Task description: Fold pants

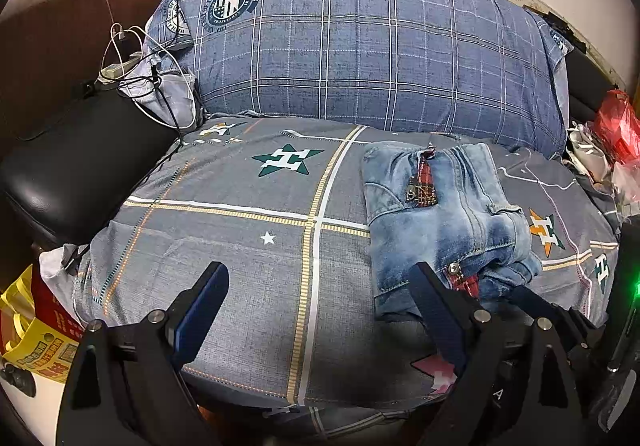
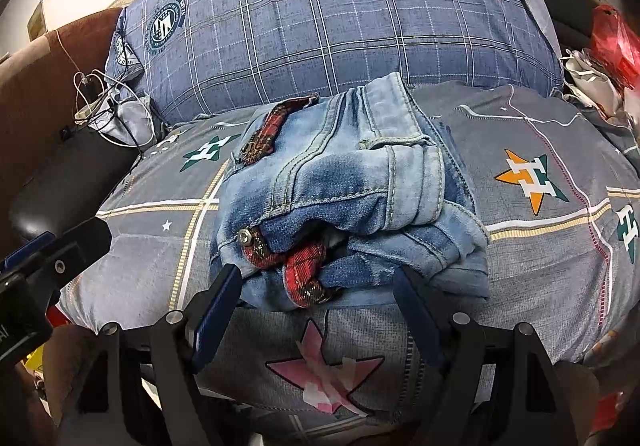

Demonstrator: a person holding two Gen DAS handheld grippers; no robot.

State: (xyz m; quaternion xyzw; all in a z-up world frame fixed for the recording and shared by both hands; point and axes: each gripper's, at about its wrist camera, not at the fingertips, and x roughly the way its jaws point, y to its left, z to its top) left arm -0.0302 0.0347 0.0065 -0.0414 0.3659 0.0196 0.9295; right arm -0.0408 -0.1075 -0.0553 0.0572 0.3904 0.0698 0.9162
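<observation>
Light blue denim pants [image 1: 440, 214] lie folded into a compact bundle on the grey star-print bedding [image 1: 240, 230], with red plaid trim showing at the pocket and waist. My left gripper [image 1: 320, 278] stands open over bare bedding, its right finger just touching the bundle's near left corner in the picture. From the right wrist, the same pants [image 2: 340, 190] fill the middle, and my right gripper [image 2: 320, 278] is open just short of their near edge with nothing between its pads. The left gripper's finger [image 2: 80, 242] shows at that view's left edge.
A big blue plaid pillow [image 1: 360, 38] lies behind the pants. White and black cables [image 1: 136, 66] with a charger rest on a dark chair [image 1: 80, 150] at left. Red plastic bags [image 1: 616, 126] sit at right, a yellow bag [image 1: 36, 342] at lower left.
</observation>
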